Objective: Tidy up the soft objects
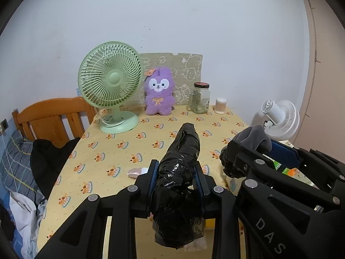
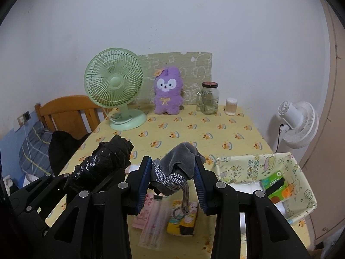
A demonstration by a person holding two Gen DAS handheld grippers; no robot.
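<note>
Left gripper [image 1: 175, 178] clamps narrowly on a crinkled black plastic-wrapped roll [image 1: 180, 161] at lower centre, angled slightly down over the yellow patterned tablecloth [image 1: 133, 142]. That roll's long axis runs up the frame toward the purple plush rabbit [image 1: 159, 95]. Right gripper [image 2: 172, 180], alongside and pitched likewise, pinches a grey velvet pouch with a braided cord [image 2: 176, 164], bunched end pointing up the frame.
</note>
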